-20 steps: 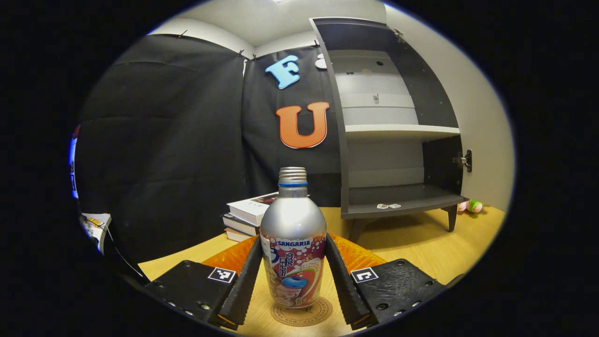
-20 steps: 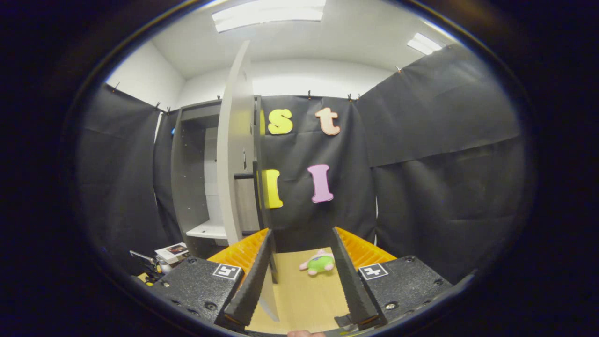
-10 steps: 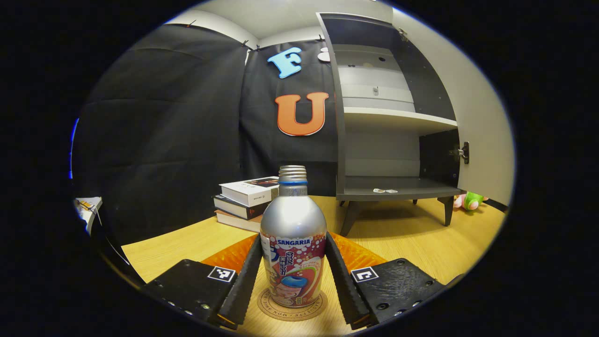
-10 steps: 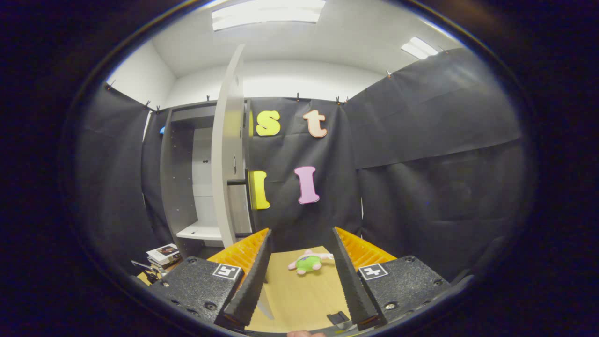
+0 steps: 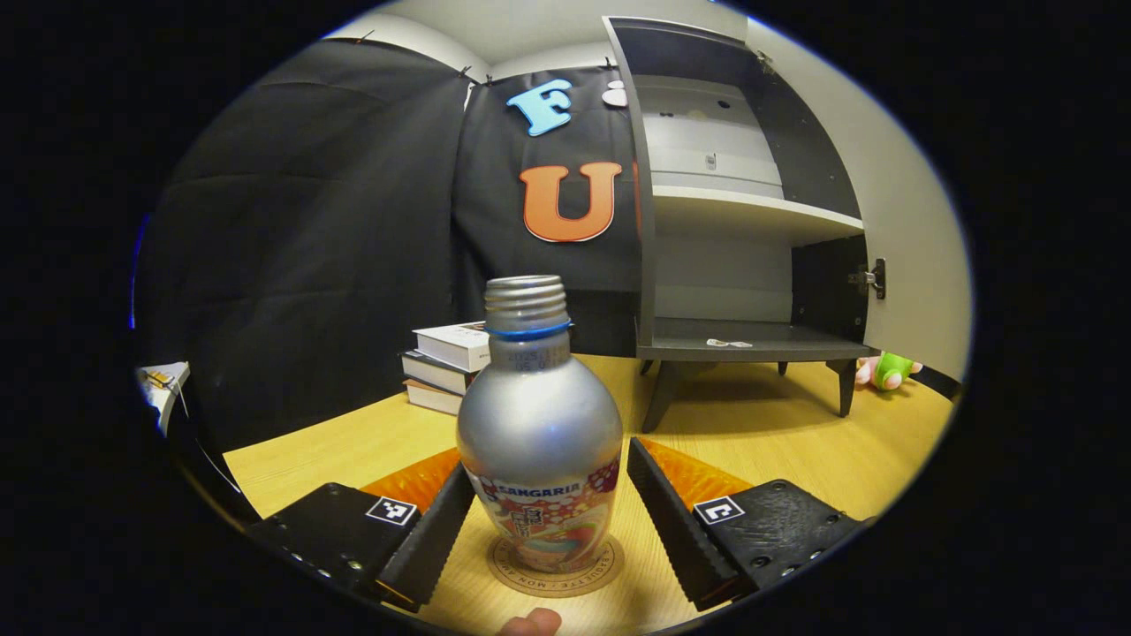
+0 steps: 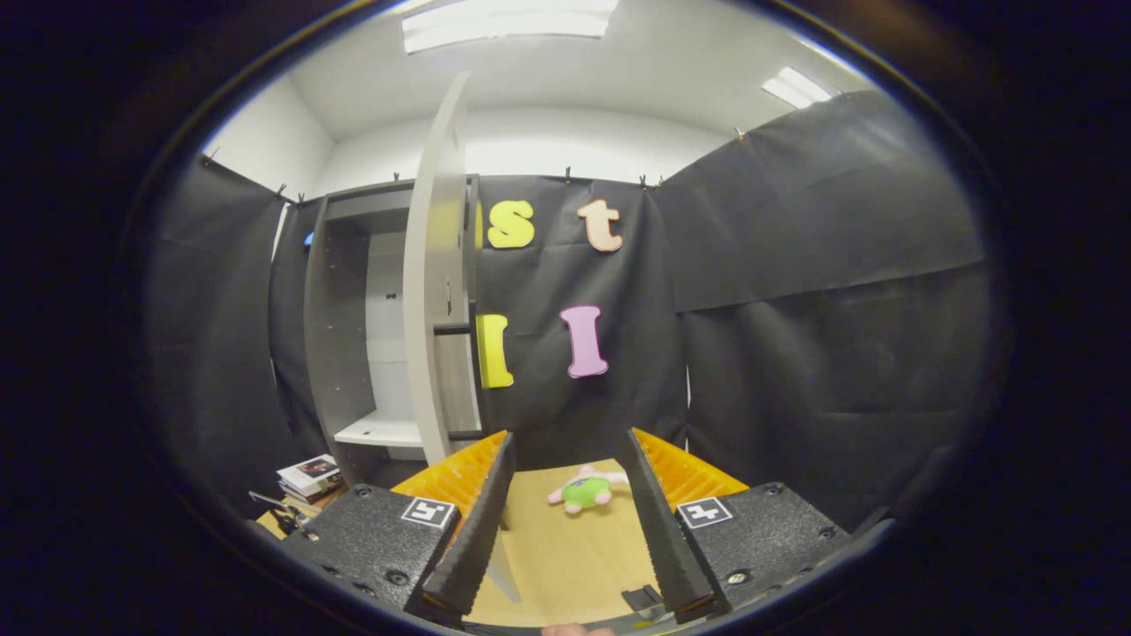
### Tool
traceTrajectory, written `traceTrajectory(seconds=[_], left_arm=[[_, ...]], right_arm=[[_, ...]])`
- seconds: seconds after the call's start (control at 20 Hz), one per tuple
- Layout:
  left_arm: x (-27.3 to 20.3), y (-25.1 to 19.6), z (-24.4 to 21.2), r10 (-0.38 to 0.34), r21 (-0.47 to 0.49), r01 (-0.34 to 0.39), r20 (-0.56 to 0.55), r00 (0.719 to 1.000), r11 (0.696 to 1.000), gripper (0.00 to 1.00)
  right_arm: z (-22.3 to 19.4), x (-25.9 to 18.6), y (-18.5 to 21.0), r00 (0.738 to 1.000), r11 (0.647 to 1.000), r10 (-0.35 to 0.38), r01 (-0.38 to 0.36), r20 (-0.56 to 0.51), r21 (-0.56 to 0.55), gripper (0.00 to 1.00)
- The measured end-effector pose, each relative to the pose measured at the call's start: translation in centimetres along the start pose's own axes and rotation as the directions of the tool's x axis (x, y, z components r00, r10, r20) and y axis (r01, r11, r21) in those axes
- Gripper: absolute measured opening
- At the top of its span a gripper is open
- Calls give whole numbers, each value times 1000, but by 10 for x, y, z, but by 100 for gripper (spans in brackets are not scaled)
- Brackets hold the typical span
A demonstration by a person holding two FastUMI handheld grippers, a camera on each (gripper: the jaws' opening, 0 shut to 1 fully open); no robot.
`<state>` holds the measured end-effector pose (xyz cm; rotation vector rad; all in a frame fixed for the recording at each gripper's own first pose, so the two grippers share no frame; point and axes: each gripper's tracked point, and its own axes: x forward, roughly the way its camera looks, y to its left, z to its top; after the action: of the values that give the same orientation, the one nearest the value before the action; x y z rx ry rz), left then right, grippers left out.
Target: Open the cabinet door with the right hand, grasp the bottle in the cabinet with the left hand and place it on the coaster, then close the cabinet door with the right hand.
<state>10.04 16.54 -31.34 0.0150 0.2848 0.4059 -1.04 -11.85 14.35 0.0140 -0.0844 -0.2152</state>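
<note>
On the table (image 5: 795, 459), in the left gripper view, the bottle (image 5: 539, 442) stands upright on the coaster (image 5: 555, 567), near the front edge. The left gripper (image 5: 543, 521) has its fingers spread to either side of the bottle's lower body; a sliver of gap shows on the right side, and on the left the finger lies close against the label, though contact cannot be told for sure. The jaws look opened off the bottle rather than pressing it. A fingertip (image 5: 530, 623) of the person shows at the very bottom. Behind the bottle a stack of books (image 5: 442, 367) lies toward the table's far left. The cabinet (image 5: 733, 221) stands on legs at the far right, its inside open to view, with a pale shelf across the middle and small scraps on its floor. A plush toy (image 5: 888, 371) lies just beyond the cabinet's right leg

In the right gripper view, the right gripper (image 6: 565, 521) hangs with its fingers wide apart, holding nothing, above the table (image 6: 574, 556). The cabinet door (image 6: 437, 274) stands swung open, seen edge-on, left of centre, with a dark handle (image 6: 455, 329) on it. The plush toy (image 6: 585, 490) lies on the table between the fingers and farther off. The books (image 6: 309, 477) sit low at the left, by the cabinet (image 6: 349, 327)
</note>
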Motion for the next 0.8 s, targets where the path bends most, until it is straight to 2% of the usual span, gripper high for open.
traceTrajectory(seconds=[0.5, 0.8], left_arm=[[-17, -5, 48, -27, 47, 22, 112, 993, 999, 97], [-42, -3, 117, -27, 0, 28, 222, 975, 1000, 97]], right_arm=[[-9, 8, 0, 1000, 1000, 19, -19, -14, 20, 77], [-22, 13, 0, 999, 999, 39, -39, -34, 17, 77]])
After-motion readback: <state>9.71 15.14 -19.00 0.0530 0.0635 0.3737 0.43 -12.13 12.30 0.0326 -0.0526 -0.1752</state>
